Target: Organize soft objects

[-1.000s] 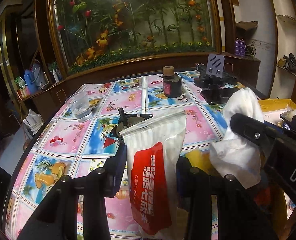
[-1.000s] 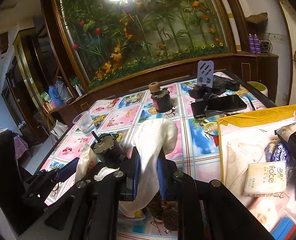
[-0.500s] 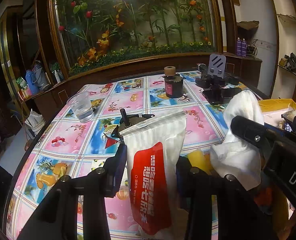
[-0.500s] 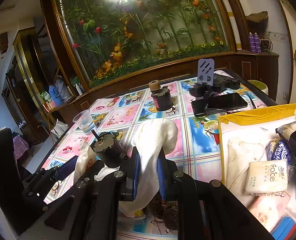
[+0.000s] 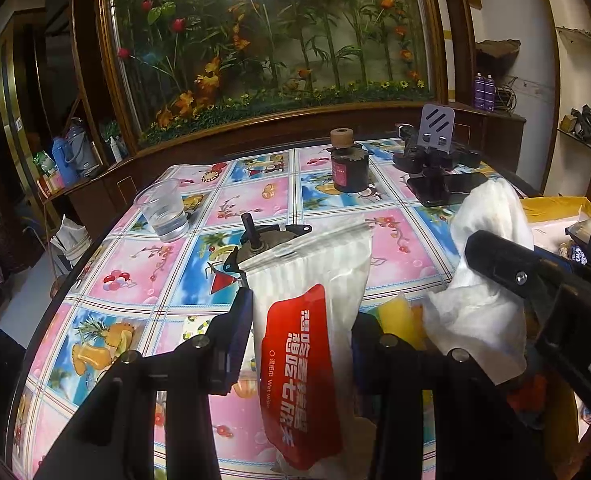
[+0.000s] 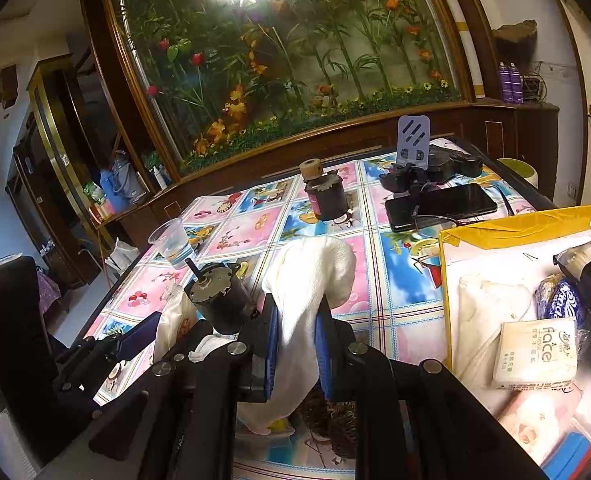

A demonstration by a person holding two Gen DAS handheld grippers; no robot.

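My left gripper (image 5: 297,320) is shut on a white and red wet-wipes pack (image 5: 307,320) and holds it upright above the table. My right gripper (image 6: 297,324) is shut on a white cloth (image 6: 311,280), lifted off the table; the cloth also shows at the right of the left wrist view (image 5: 483,280). A yellow-edged box (image 6: 515,232) at the right holds a tissue pack (image 6: 535,354), a folded white cloth (image 6: 483,308) and other packets. A yellow soft thing (image 5: 395,316) lies below between the grippers.
On the patterned tablecloth (image 5: 255,200) stand a plastic cup (image 5: 163,212), a small motor (image 6: 219,300), a dark jar with a cork-coloured lid (image 5: 349,164), a phone (image 6: 439,206) and a stand (image 6: 413,140). A spiky brown thing (image 6: 335,424) lies under my right gripper.
Both grippers hold their objects as before. The views have shifted slightly, with the table a little lower in the frame.
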